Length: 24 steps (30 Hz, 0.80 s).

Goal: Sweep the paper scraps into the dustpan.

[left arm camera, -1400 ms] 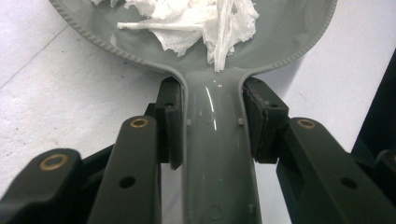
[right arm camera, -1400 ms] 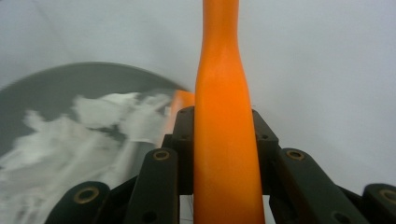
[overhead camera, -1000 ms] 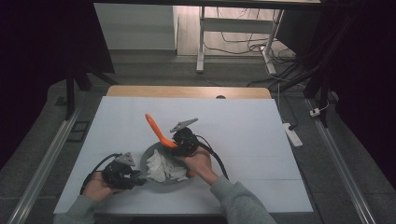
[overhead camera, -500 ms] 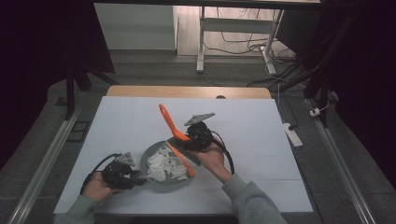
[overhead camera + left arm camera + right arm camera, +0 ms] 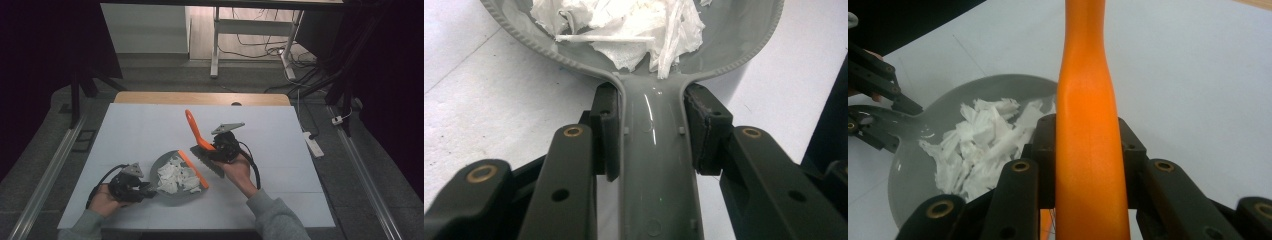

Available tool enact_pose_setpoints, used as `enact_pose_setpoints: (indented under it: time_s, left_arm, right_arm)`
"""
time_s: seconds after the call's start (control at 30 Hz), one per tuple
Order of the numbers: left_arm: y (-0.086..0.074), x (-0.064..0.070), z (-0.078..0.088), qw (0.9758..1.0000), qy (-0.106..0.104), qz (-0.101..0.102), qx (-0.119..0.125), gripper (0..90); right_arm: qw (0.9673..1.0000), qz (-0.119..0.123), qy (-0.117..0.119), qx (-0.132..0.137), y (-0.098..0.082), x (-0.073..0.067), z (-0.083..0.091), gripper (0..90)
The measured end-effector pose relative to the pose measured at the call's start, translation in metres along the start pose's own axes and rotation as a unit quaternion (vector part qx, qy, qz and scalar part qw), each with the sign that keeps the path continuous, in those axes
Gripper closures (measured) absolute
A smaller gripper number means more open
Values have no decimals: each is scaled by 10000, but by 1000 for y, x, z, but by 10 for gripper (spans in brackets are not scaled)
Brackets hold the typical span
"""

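White cloth covers the table, and dark floor lies all around it. We hold 2 grippers over it.

Our left gripper sits near the front left edge of the table. Its 2 jaws are squeezed tight on the handle of the grey dustpan, 1 pad on each side. We see the dustpan flat on the table just right of that gripper. Torn white paper bits lie piled inside the dustpan.

Our right gripper is up near the middle of the table, just right of the dustpan. Its jaws are clamped on the orange handle of the brush. We see the handle pointing up and away from us, and the dark brush head sits beside the dustpan's orange front edge.
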State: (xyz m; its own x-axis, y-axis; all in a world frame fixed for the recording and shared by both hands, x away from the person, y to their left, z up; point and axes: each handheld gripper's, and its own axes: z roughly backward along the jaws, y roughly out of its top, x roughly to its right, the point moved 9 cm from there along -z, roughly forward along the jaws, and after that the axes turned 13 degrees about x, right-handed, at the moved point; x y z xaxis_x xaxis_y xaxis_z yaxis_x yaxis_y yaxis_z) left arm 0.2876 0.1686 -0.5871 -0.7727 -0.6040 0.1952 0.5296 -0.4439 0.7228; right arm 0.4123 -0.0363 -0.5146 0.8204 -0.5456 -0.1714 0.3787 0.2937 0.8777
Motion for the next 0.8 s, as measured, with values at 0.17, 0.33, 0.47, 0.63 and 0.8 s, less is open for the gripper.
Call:
enact_pose_setpoints:
  time_s: [0.17, 0.33, 0.47, 0.63, 0.8]
  left_arm:
    - [1, 0, 1, 10000, 20, 27, 65, 621]
    - [3, -1, 4, 9998, 62, 65, 162, 621]
    - [4, -3, 5, 9996, 141, 99, 237, 621]
    - [7, -3, 7, 9990, 94, 221, 386, 621]
    - [9, -6, 10, 9981, 243, 285, 491, 621]
  right_arm:
    - [9999, -64, -51, 78, -4, 7, 9, 704]
    - [9998, -114, -89, 143, -8, 12, 19, 704]
    - [9995, -181, -138, 215, -10, 17, 28, 704]
    - [9991, -209, -170, 312, -11, 21, 38, 704]
    - [9989, -198, -156, 405, -13, 21, 49, 704]
